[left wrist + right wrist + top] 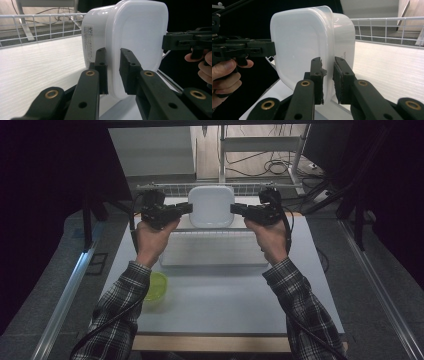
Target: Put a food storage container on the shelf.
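Box [211, 206], white plastic with rounded corners and a lid, sits upper centre of the high view, at the far end of the table [225, 305], just in front of a wire rack [175, 189]. The left gripper [186, 208] meets its left edge and the right gripper [235, 209] its right edge, each held in a hand reaching up from the bottom of the frame.

In the left gripper view the box [135, 37] fills the upper middle, and the left gripper [113, 72] pinches the rim of its lid between both jaws; the other gripper shows at the right edge. In the right gripper view the box [304, 42] stands centre, and the right gripper [327, 80] likewise pinches the lid rim.

A green bowl [156, 287] lies lower left of the high view, partly under the left sleeve. A white ribbed mat [215, 249] lies mid-frame between the forearms.
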Available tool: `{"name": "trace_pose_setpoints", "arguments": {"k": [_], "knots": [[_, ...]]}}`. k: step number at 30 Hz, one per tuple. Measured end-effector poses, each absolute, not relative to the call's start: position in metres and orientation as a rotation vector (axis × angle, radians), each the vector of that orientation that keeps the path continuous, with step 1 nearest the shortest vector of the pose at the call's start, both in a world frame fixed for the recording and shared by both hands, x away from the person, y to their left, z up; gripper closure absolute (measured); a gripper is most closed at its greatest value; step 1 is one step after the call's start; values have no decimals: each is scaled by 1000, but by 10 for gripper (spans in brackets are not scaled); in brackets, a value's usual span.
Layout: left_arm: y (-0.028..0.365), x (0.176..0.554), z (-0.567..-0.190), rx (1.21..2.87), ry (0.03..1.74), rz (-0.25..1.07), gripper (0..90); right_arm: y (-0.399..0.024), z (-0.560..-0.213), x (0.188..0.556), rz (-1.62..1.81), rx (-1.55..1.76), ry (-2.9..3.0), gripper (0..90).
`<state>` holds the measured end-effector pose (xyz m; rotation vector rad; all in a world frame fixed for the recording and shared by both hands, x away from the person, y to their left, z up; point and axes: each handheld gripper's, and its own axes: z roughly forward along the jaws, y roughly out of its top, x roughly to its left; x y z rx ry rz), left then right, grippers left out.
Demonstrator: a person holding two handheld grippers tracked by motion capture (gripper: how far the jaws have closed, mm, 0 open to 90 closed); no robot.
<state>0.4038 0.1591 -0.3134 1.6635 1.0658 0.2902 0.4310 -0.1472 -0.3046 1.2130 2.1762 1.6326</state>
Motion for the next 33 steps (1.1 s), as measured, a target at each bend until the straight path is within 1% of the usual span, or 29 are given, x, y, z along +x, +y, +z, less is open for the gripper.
{"name": "trace_pose_setpoints", "arguments": {"k": [7,8,11,14,22,25,29,31,33], "knots": [[156,406,-317,1668,1054,326,755,-148,-308,437,1647,1240,2175,771],[155,406,-317,1676,1043,346,746,-148,-308,437,1648,1234,2174,764],[154,408,-318,1671,1031,349,682,-147,-308,438,1654,1224,2174,725],[152,411,-318,1677,1026,363,660,-144,-307,440,1629,1204,2172,693],[147,419,-321,1697,1021,398,611,-138,-307,448,1560,1176,2161,644],[146,426,-323,1678,1023,378,601,-136,-309,451,1526,1174,2152,624],[146,429,-322,1692,1019,380,595,-136,-309,454,1530,1186,2143,618],[146,431,-321,1697,1020,383,581,-136,-309,456,1531,1187,2135,603],[145,434,-321,1706,1030,398,541,-136,-310,458,1516,1182,2131,586]]}}
